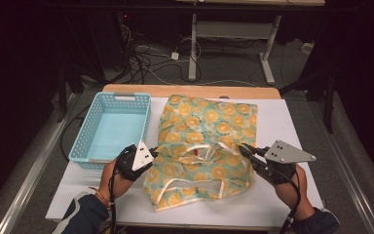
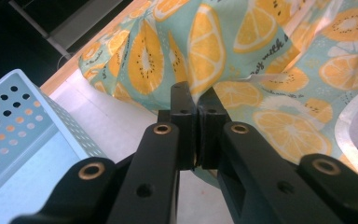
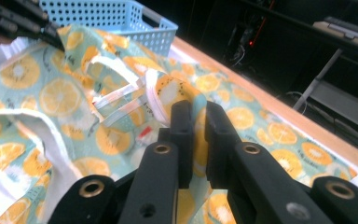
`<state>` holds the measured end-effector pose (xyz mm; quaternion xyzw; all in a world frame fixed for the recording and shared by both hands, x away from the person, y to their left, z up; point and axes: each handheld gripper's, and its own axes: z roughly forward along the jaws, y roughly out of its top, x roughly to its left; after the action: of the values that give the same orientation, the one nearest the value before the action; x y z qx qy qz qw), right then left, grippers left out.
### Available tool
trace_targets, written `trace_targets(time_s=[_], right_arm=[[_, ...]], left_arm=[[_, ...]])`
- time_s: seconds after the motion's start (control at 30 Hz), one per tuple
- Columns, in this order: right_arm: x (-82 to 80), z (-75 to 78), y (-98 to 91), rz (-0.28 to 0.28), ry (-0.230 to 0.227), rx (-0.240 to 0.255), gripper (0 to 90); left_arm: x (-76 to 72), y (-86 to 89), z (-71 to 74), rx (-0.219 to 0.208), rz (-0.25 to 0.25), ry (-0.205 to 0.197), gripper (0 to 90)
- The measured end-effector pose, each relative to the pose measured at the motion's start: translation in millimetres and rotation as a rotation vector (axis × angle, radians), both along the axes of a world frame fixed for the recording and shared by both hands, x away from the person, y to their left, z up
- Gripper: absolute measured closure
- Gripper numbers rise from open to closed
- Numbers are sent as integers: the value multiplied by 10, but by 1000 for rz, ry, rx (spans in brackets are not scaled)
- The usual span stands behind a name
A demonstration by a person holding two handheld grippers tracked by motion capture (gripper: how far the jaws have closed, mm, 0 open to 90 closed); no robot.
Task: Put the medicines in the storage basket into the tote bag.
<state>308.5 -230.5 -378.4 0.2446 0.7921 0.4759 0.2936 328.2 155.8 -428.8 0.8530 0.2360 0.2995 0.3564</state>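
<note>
So, you have two grippers, one garment and one basket on the white table top [image 1: 282, 126]. Your left gripper [image 1: 152, 154] sits at lower left of centre in the high view, its jaws pressed together on the left edge of the orange-slice print apron [image 1: 204, 146]; in the left gripper view the left gripper [image 2: 196, 100] has a fold of the apron [image 2: 270, 70] pinched between its pads, with hardly any gap showing. Your right gripper [image 1: 243, 149] sits at lower right of centre in the high view, meeting the apron's right side. In the right gripper view the right gripper [image 3: 196, 114] has cloth from the apron [image 3: 56, 98] running up between its two jaws, which stand a narrow slit apart; you can't tell from that view whether the pads press on the cloth.

The apron lies crumpled across the middle of the table, its pale cream straps [image 1: 195, 181] looping over the lower part of the cloth. You can count one light blue basket [image 1: 110, 127], at centre left of the high view, just beside the apron's left edge. Its perforated walls enclose a bare floor; nothing lies in it. It also appears at lower left of the left gripper view [image 2: 23, 135] and at the top of the right gripper view [image 3: 121, 18].
</note>
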Motion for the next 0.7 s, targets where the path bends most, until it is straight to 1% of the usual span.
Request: trace_targets(time_s=[0.1, 0.2, 0.27, 0.37, 0.43, 0.53, 0.57, 0.63, 0.67, 0.7], right_arm=[[-26, -54, 3, 5, 17, -8, 830], [-52, -112, 7, 6, 30, -21, 788], [-69, -144, 3, 2, 36, -29, 780], [-105, -212, 4, 6, 55, -46, 671], [-134, -278, 7, 4, 71, -72, 603], [-158, -384, 0, -16, 91, -112, 505], [-163, -433, -8, -24, 103, -125, 488], [-164, -544, -26, -32, 129, -169, 454], [-158, -618, -42, -32, 154, -187, 433], [-151, -662, -52, -35, 176, -189, 417]], left_arm=[[-7, -11, -10, 7, -6, 1, 861], [-15, -11, -17, 15, -10, 1, 861], [-17, -5, -21, 17, -7, 1, 861], [-18, 6, -24, 18, -5, 4, 860], [-21, 14, -27, 24, -6, 7, 861], [-25, 22, -36, 23, -5, 13, 861], [-26, 25, -35, 22, -4, 12, 861], [-24, 30, -28, 18, -1, 12, 861], [-22, 32, -25, 13, -1, 13, 861], [-20, 34, -20, 11, 0, 13, 861]])
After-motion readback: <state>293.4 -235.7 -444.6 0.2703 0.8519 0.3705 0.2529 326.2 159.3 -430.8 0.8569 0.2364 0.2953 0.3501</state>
